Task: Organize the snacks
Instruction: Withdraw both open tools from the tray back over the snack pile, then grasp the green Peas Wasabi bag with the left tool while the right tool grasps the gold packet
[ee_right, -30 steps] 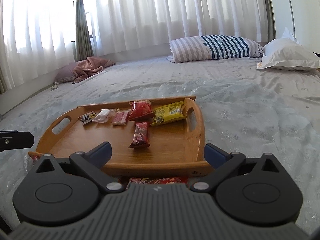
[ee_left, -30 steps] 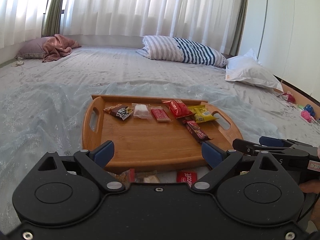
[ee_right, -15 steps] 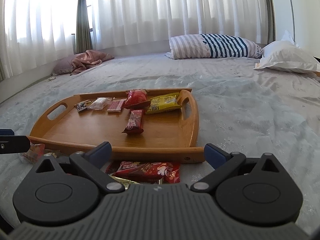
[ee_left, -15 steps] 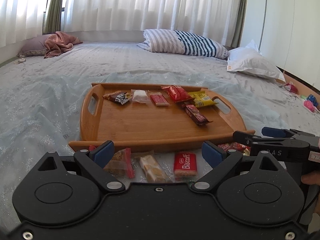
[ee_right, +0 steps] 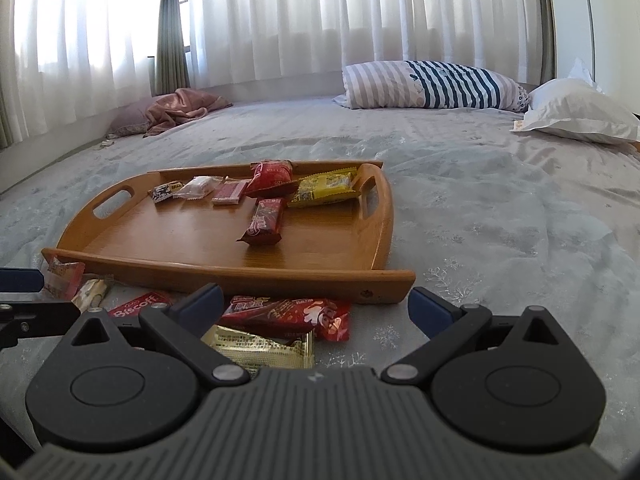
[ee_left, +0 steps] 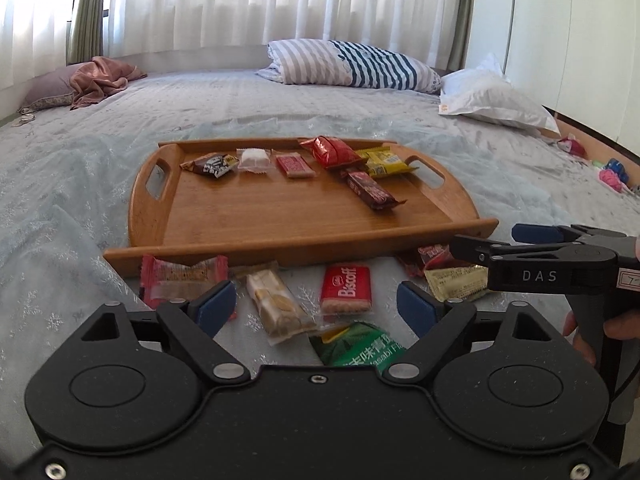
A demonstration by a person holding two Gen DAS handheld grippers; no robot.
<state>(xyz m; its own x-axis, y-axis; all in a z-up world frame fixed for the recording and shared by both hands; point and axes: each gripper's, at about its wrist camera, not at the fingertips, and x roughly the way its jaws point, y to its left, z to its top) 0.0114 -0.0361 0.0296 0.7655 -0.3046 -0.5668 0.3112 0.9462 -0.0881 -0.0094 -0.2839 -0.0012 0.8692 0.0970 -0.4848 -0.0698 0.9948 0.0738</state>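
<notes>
A wooden tray [ee_left: 280,220] [ee_right: 192,240] lies on the bed with several snacks along its far side, among them a dark red bar [ee_left: 372,190] [ee_right: 264,220] and a yellow packet [ee_left: 384,162] [ee_right: 324,188]. Loose snacks lie on the bedspread in front of the tray: a pink packet [ee_left: 180,276], a pale biscuit packet [ee_left: 276,304], a red Biscoff packet [ee_left: 346,288] [ee_right: 136,306], a green packet [ee_left: 360,350], a gold packet [ee_left: 456,282] [ee_right: 260,346] and a red packet [ee_right: 292,314]. My left gripper [ee_left: 316,306] is open above them. My right gripper [ee_right: 312,306] is open over the red and gold packets; it also shows in the left wrist view [ee_left: 500,240].
Striped pillow [ee_left: 352,64] and white pillow [ee_left: 492,100] lie at the far right of the bed, a pink cloth [ee_left: 100,82] at the far left. Small toys [ee_left: 612,176] sit at the right bed edge. Curtains hang behind.
Both grippers have drawn back from the tray and tilted down. The loose snacks in front of the tray have come into view. Both stay open.
</notes>
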